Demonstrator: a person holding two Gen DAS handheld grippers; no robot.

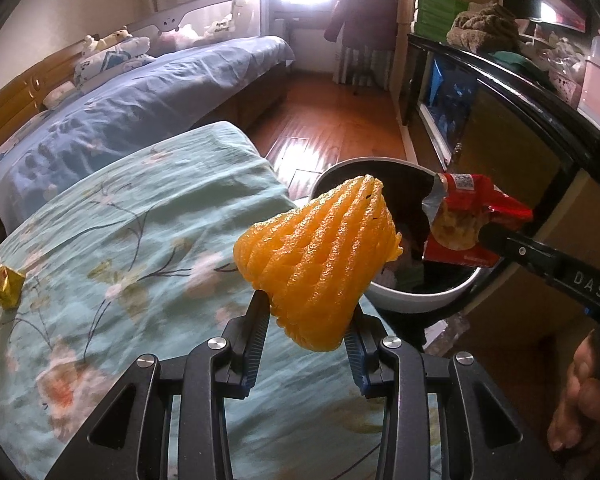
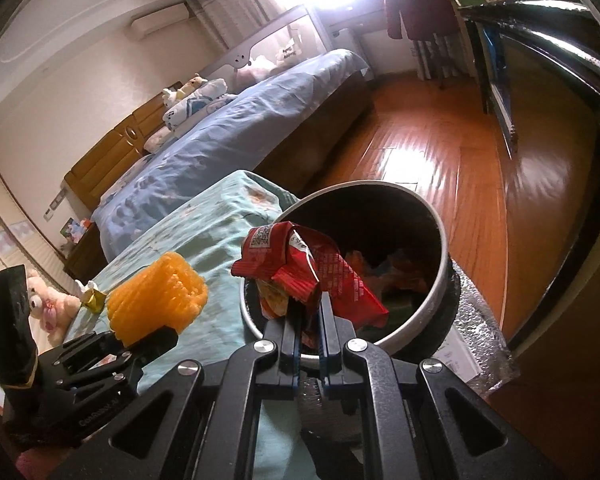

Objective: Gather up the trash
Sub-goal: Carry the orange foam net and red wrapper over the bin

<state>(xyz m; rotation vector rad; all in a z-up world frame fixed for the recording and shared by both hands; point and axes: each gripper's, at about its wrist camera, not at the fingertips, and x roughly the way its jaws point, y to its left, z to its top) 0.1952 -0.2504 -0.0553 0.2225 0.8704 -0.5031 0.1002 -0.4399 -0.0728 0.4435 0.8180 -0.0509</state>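
Observation:
My left gripper is shut on an orange foam fruit net, held above the edge of the green floral bedspread, just short of the bin. My right gripper is shut on a crumpled red snack wrapper, which hangs over the near rim of the round white-rimmed trash bin. The bin holds several coloured scraps. In the left wrist view the red snack wrapper and the right gripper sit over the trash bin. The foam net shows at left in the right wrist view.
A gold foil scrap with white tissue lies on the bedspread at far left. A blue-covered bed stands behind. A dark glossy cabinet runs along the right. Wooden floor lies beyond the bin. A hand grips the right tool.

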